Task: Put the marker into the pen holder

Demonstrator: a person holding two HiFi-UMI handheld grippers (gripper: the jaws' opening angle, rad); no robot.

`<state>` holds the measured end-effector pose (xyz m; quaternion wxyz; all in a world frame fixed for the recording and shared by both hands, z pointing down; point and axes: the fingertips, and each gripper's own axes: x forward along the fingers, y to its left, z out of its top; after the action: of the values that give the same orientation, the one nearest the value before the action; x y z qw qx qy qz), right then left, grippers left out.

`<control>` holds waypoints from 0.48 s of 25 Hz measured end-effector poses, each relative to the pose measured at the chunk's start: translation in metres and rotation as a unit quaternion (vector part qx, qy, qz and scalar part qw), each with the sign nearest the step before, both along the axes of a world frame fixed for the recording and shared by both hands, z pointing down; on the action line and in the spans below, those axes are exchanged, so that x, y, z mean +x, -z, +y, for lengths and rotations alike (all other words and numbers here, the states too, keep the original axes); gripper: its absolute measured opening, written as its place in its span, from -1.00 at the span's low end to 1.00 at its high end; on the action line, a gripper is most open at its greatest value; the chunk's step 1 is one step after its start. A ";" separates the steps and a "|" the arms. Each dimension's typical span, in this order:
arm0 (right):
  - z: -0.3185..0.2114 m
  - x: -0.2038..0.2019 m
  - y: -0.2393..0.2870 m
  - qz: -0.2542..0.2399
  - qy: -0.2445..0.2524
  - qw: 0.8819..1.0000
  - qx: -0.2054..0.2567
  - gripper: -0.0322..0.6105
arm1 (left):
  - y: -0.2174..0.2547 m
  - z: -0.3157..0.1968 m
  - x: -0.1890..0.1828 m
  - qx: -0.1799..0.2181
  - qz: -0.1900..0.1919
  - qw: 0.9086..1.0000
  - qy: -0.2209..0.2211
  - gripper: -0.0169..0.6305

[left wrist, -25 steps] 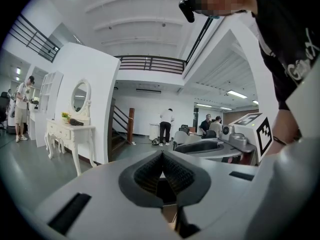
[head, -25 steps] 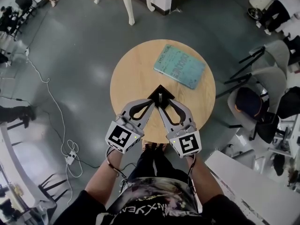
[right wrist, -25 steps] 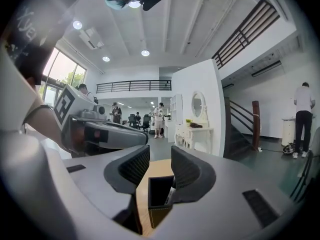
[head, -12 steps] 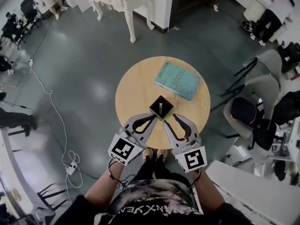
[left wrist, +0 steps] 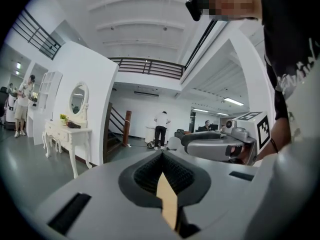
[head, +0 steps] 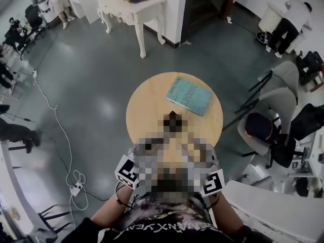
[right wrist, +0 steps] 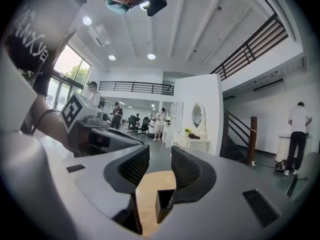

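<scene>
The black square pen holder point(head: 173, 119) stands near the front of the round wooden table point(head: 147, 97), half covered by a mosaic patch. In the right gripper view the pen holder point(right wrist: 164, 204) shows low between the jaws, and I cannot make out the marker. My left gripper point(left wrist: 162, 156) is shut with nothing in it, its tips touching. My right gripper point(right wrist: 160, 166) stands open and empty. Both are held up near my body, tilted toward the room. In the head view only their marker cubes point(head: 126, 172) show.
A teal book point(head: 189, 95) lies on the far right of the table. A white console table point(head: 132, 4) stands behind, and chairs point(head: 263, 128) are at the right. Several people stand around the room's edges. A cable point(head: 55, 115) runs over the floor.
Both grippers have drawn back from the pen holder toward my body. The head view has lifted, so the table looks smaller and farther off.
</scene>
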<state>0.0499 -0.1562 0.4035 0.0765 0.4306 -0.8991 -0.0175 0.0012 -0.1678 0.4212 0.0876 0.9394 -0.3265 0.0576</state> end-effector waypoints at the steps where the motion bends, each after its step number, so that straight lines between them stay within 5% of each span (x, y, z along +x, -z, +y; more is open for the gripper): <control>1: 0.003 -0.001 0.002 0.001 0.002 1.000 -0.001 -0.46 | 0.003 0.003 0.000 0.001 -0.001 1.000 -0.002 -0.90; 12: 0.008 -0.011 0.010 0.013 0.003 1.000 0.008 -0.49 | 0.017 0.012 -0.004 0.006 0.001 1.000 -0.002 -0.90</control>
<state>0.0384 -0.1483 0.3940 0.0846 0.4286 -0.8990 -0.0306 -0.0026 -0.1559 0.4045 0.0823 0.9404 -0.3253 0.0551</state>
